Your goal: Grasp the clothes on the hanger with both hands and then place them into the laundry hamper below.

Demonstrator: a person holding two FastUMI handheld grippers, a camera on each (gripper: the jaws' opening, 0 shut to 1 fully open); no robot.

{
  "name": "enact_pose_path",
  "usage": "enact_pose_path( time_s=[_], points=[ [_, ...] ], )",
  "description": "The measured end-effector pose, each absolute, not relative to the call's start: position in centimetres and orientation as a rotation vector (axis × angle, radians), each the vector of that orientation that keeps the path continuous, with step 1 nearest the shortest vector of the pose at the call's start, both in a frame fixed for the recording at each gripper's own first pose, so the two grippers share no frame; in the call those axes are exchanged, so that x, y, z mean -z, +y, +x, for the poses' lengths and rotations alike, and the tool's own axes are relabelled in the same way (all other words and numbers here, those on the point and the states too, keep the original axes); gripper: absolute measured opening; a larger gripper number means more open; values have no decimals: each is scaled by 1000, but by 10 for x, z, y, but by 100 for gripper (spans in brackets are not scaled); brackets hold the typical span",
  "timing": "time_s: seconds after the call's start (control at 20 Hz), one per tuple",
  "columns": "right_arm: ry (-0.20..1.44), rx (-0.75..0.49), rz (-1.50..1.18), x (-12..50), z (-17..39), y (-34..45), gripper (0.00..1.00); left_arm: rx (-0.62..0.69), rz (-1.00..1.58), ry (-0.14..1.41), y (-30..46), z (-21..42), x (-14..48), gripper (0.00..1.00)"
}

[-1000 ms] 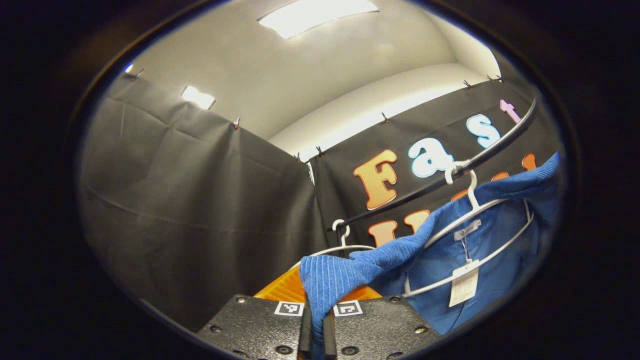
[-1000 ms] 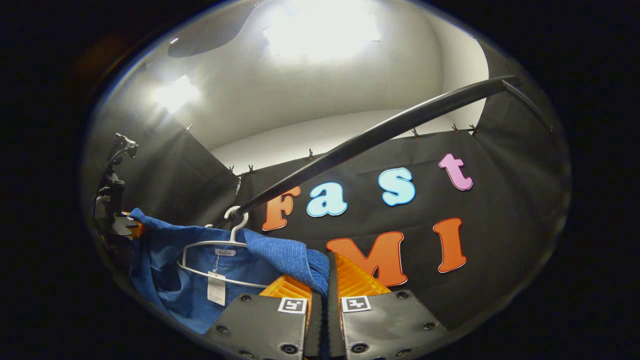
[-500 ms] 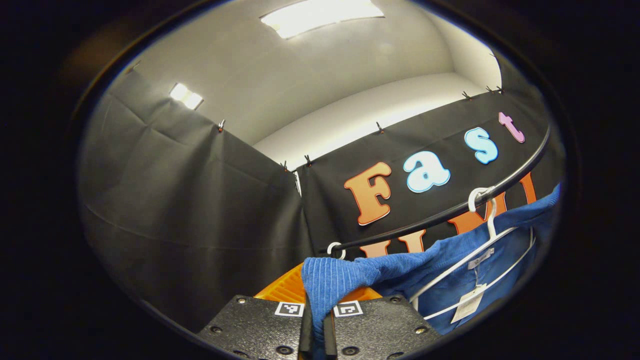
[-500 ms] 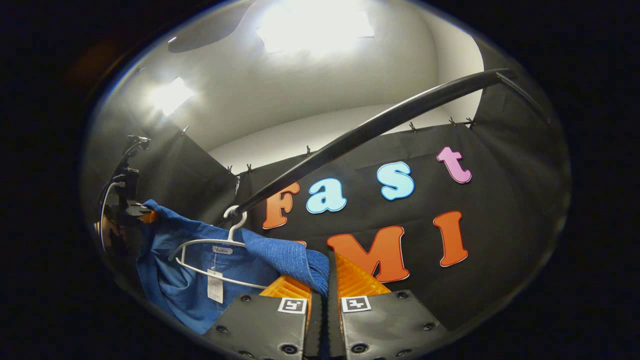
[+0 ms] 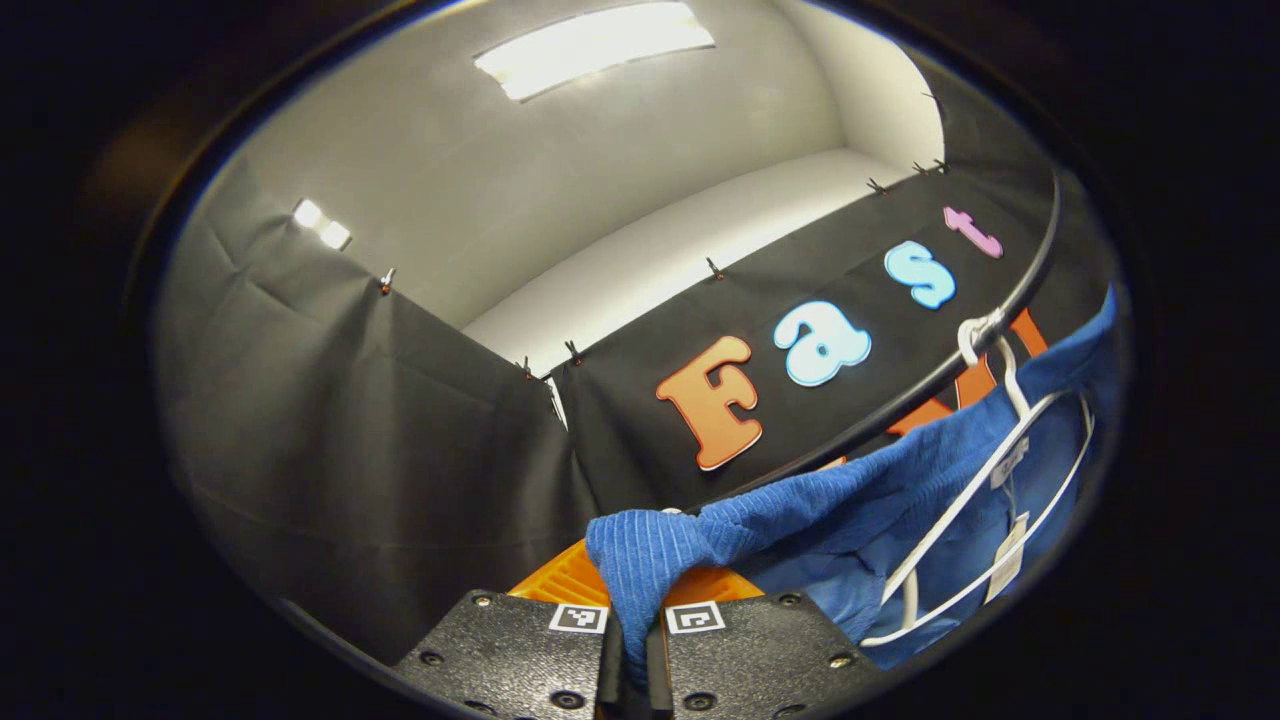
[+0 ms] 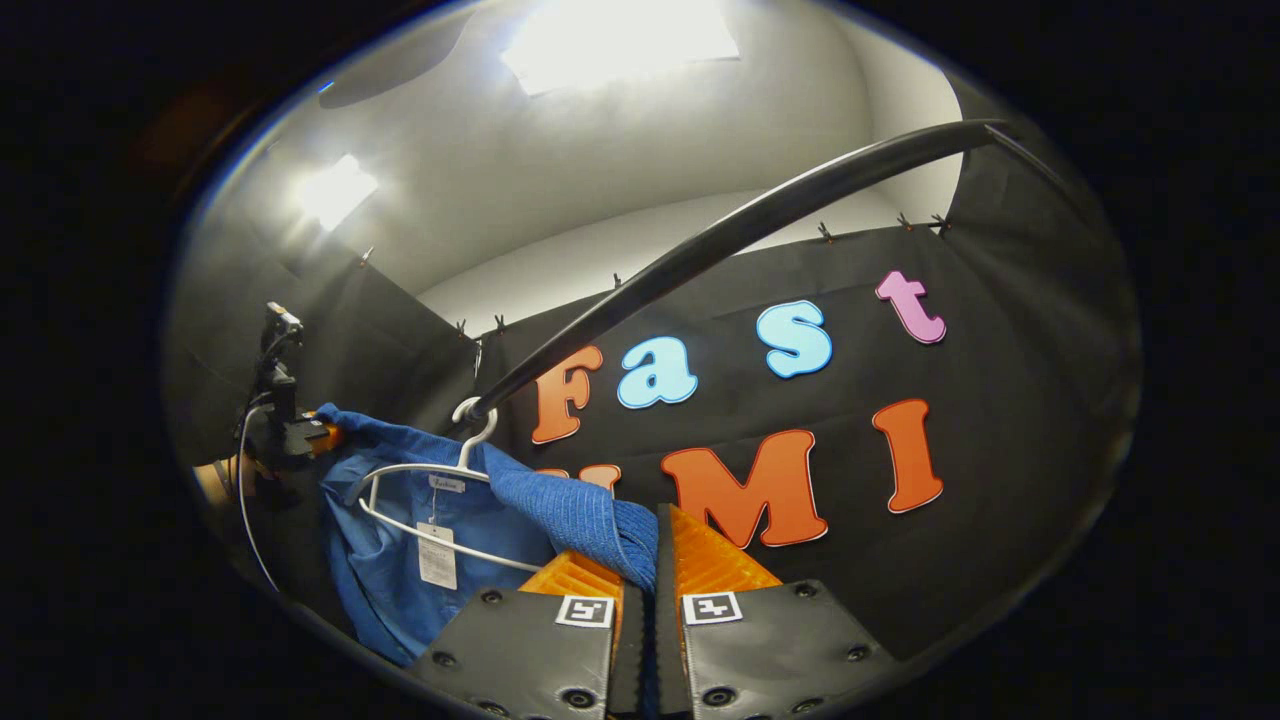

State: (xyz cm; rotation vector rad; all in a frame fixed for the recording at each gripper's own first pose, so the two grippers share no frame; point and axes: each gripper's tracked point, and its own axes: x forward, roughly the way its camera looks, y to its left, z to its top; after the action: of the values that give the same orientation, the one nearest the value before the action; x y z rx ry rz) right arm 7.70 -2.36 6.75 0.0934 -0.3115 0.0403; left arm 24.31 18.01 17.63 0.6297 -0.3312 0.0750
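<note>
Left gripper [image 5: 631, 660] and right gripper [image 6: 648, 650]: textured black plates, round screws, one square black-and-white marker per plate, ribbed orange inner parts.

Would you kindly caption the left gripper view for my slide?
Left gripper shut on blue garment draped over white hanger on the rail.

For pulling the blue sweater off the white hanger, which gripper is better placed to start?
Probably the left gripper: its shoulder of the blue sweater already hangs off the white hanger. The right gripper holds the shoulder beside the hook on the black rail.
</note>
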Motion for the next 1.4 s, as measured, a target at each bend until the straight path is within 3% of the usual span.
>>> enact_pose_path(
  time_s=[0.2,0.7,1.4],
  points=[
    [-312,-34,70,-70,75,-20,12,-69,785,-291,186,266,-133,8],
    [-299,-12,20,-70,91,-8,12,-25,523,-77,194,241,21,8],
    [-202,239,-7,-36,132,-110,12,4,446,-60,126,187,42,8]
  ],
)
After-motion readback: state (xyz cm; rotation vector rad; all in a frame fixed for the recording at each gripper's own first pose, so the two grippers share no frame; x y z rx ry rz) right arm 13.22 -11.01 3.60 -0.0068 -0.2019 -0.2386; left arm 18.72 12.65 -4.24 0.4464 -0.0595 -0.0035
